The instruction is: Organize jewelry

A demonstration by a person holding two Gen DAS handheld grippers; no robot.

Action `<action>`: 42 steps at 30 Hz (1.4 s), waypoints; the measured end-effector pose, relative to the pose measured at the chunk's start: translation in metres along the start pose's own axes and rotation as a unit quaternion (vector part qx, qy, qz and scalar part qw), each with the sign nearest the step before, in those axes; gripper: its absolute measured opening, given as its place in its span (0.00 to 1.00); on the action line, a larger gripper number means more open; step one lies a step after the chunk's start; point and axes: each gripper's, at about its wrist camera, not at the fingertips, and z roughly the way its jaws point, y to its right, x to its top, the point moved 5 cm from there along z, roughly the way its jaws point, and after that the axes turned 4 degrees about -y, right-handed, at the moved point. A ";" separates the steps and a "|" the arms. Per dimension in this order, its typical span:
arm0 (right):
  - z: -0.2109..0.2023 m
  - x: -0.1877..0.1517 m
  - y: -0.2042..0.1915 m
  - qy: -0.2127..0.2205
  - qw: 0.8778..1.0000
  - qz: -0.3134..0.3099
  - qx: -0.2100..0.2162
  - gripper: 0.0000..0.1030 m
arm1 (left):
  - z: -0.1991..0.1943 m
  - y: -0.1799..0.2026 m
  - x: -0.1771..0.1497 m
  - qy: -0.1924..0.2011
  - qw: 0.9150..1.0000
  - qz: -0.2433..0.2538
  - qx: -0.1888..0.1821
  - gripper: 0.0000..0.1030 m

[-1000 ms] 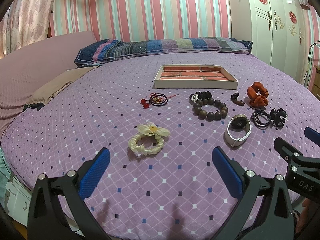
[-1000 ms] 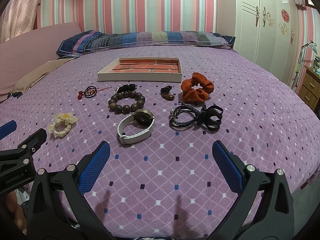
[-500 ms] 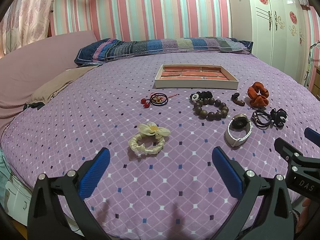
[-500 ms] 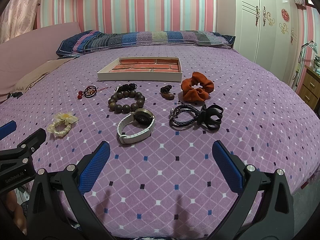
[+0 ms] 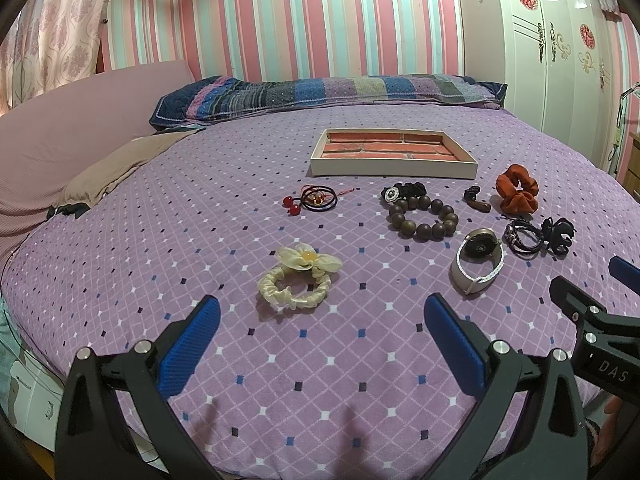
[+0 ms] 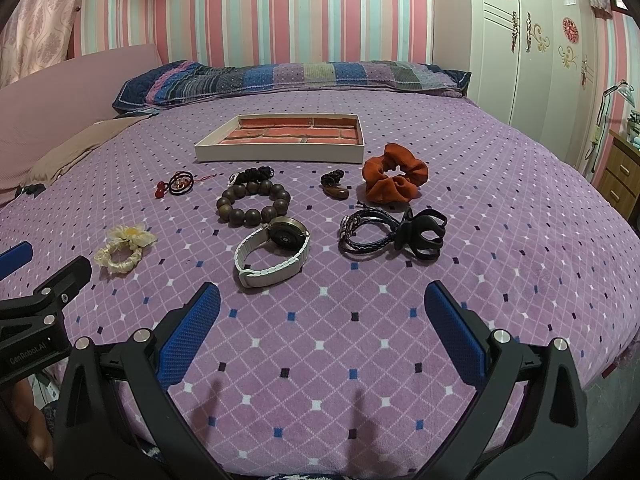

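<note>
On the purple bed, just beyond the left tongs (image 5: 322, 320), lies the cream flower scrunchie (image 5: 298, 278), nearer them than the right tongs (image 6: 322, 320). Both tongs gape apart, empty. Far behind, the brick-lined tray (image 5: 394, 168) holds nothing yet.

Very little changes. My left gripper (image 5: 320, 308) drifts by a hair. In its view the cream ruffled fabric scrunchie with a flower (image 5: 306, 260), the round wristwatch on a white strap (image 5: 480, 243) and the shallow cream cardboard tray with a brick-print floor (image 5: 394, 169) each sit a touch lower than a second ago. My right gripper's (image 6: 322, 292) view shifts by barely a trace.
</note>
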 end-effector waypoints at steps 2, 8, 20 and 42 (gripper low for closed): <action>0.000 0.000 0.000 0.000 1.000 0.000 0.000 0.96 | 0.000 -0.001 -0.001 0.000 1.000 0.000 0.000 0.97; 0.001 0.000 -0.001 0.000 1.000 -0.002 0.000 0.96 | -0.001 -0.001 -0.002 0.002 1.000 0.002 0.001 0.97; 0.003 -0.004 0.002 -0.003 1.000 0.012 0.006 0.96 | 0.001 -0.007 -0.004 -0.003 1.000 -0.007 0.001 0.97; 0.020 0.037 0.060 0.037 0.999 0.016 -0.034 0.96 | 0.060 -0.040 0.006 -0.072 0.997 -0.034 -0.018 0.97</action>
